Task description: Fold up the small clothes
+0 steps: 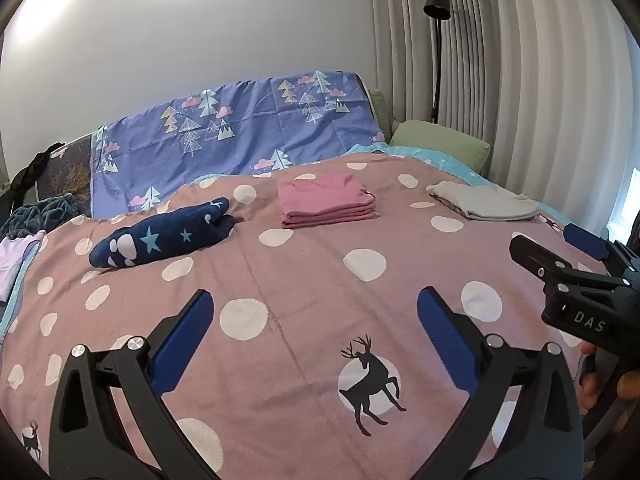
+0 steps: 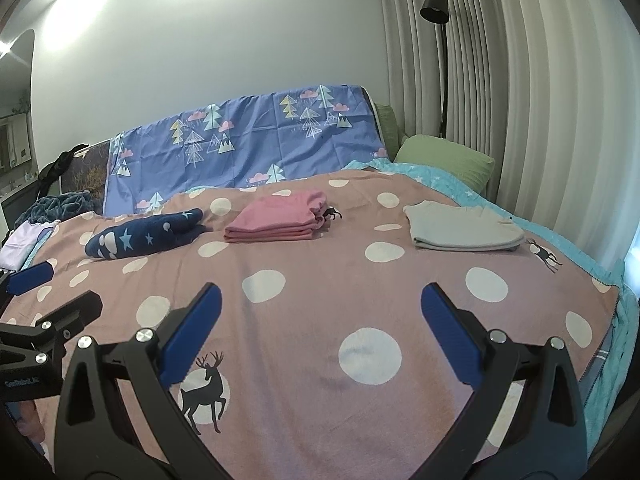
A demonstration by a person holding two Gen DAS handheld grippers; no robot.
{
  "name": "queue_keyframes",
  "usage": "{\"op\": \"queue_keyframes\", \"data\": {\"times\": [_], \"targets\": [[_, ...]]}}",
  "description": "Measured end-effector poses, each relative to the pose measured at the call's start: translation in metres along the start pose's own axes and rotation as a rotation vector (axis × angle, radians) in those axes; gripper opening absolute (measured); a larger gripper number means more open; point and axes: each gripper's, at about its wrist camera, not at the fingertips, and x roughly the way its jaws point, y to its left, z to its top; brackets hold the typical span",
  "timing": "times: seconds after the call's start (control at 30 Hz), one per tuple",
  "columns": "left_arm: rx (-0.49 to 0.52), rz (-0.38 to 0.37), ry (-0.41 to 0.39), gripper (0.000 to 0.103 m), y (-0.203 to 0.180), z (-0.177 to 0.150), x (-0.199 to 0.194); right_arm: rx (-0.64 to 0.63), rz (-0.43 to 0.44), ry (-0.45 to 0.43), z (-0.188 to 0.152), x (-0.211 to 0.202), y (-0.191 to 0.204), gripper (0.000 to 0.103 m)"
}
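Now both my hand-held grippers hover spread and empty over the bed point(image 1: 304, 280).
Left hand-held gripper point(image 1: 314, 312), right hand-held gripper point(image 2: 320, 304); ahead, folded pink clothes point(image 1: 326, 200) lie long axis left-to-right, between the navy garment point(image 1: 160, 238) and grey garment point(image 1: 486, 200).

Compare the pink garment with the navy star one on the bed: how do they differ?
The pink garment is a flat, squared stack of layers; the navy star garment is a long, rounded bundle. Pink is plain; navy carries stars and white blotches. Both lie on the dotted bedspread, apart, untouched by either gripper.
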Motion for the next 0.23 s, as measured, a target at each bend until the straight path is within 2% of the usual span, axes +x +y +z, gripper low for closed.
{"op": "queue_keyframes", "data": {"times": [0.23], "targets": [[0.0, -0.006, 0.016, 0.102, 0.0003, -0.0013, 0.0022, -0.008, 0.001, 0.006, -0.002, 0.0001, 0.0023, 0.101]]}}
